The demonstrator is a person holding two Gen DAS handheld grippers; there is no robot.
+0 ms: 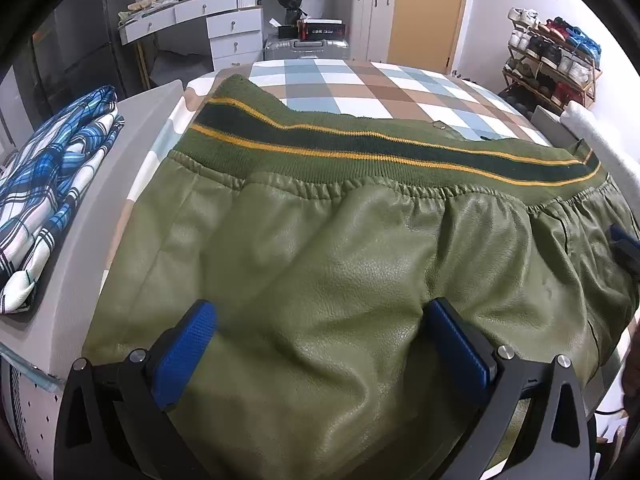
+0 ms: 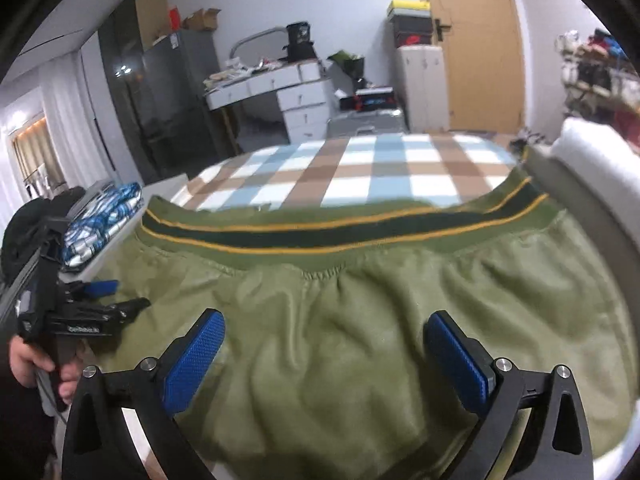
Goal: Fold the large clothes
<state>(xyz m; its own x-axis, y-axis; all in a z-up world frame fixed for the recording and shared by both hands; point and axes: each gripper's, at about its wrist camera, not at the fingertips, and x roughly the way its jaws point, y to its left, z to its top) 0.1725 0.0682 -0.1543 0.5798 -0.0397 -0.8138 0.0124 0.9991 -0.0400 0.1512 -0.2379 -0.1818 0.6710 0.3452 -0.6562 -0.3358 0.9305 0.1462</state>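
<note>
Jacket: I found the green jacket (image 1: 320, 264) spread flat on the checked bed (image 1: 360, 84), covering the near half from the left edge almost to the right edge. Its leather-like surface lay in soft ridges.

Hem band: the ribbed band (image 1: 360, 148) with two yellow stripes ran across the far side of the jacket, toward the middle of the bed. It looked straight enough to serve as my fold reference.

Left gripper: the left gripper (image 1: 320, 340) stood wide open over the near part of the jacket, toward the bed's left edge. It held nothing; whether its pads (image 1: 184, 352) touched the cloth I could not tell.

Right gripper: the right gripper (image 2: 324, 352) was likewise wide open and empty, above the near part of the jacket. That view was blurred, so I took no fine detail from it.

Step in hand: I judged this to be the approach to a grasp on the near edge, which lay below both views and could not be seen.

Method: I would have set each gripper near one near corner, level with the other, pinched a single layer cleanly, then lifted both together and carried the edge toward the band.

Risk: the material looked slick and stiff; a shallow pinch might have slipped.

Surroundings: a plaid cloth (image 1: 52, 184) lay on the ledge (image 1: 132, 128) along the bed's left edge, apart from the jacket.
</note>
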